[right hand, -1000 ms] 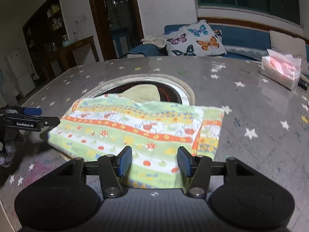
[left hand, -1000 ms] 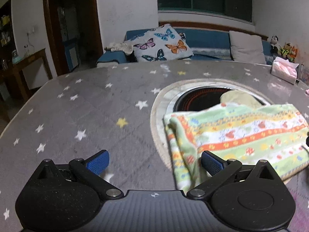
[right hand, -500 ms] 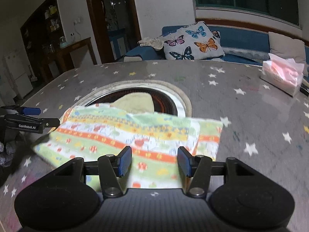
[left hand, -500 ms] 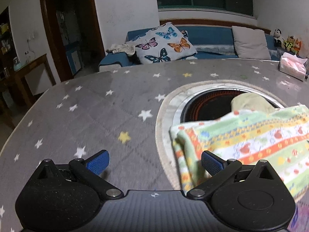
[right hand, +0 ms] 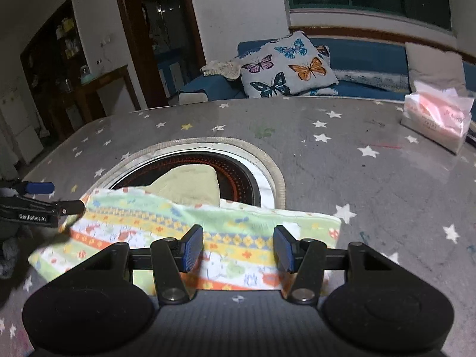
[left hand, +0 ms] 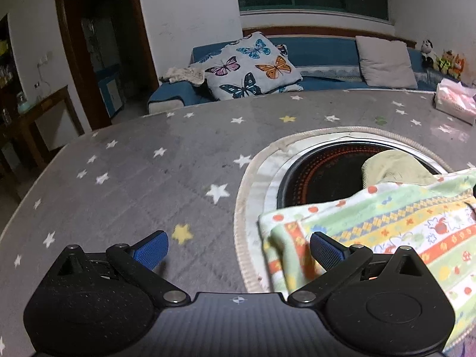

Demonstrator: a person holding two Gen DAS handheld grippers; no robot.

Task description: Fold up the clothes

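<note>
- Folded cloth [right hand: 190, 226], patterned in green, yellow and orange bands with small printed figures, lies on the worktop [right hand: 372, 184] at the near side, in more than one layer; its far edge overlaps the round recess [right hand: 238, 175] set in the worktop.
- In the left wrist view the same cloth [left hand: 401, 226] shows a doubled corner at its left end, lying over the pale rim of the recess [left hand: 315, 178].
- A pale yellow cloth item [right hand: 193, 184] sits in the dark recess, partly covered by the patterned cloth's far edge.
- Right gripper [right hand: 238, 248]: jaws parted about halfway, blue pads over the near edge of the cloth; nothing is pinched between them. Whether the pads touch the fabric cannot be told.
- Left gripper [left hand: 239, 250]: jaws spread wide. The right pad is over the doubled corner of the cloth, the left pad over bare worktop; nothing is grasped.
- In the right wrist view the left gripper [right hand: 44, 199] appears at the cloth's left end.
- Worktop covering is grey with white and yellow stars.
- A tissue pack [right hand: 437, 119], pink and white, stands at the far right of the worktop, well apart from the cloth.
- Beyond the worktop: a blue sofa [left hand: 321, 50] bearing a butterfly cushion [left hand: 253, 65] and a plain grey cushion [left hand: 383, 62].
</note>
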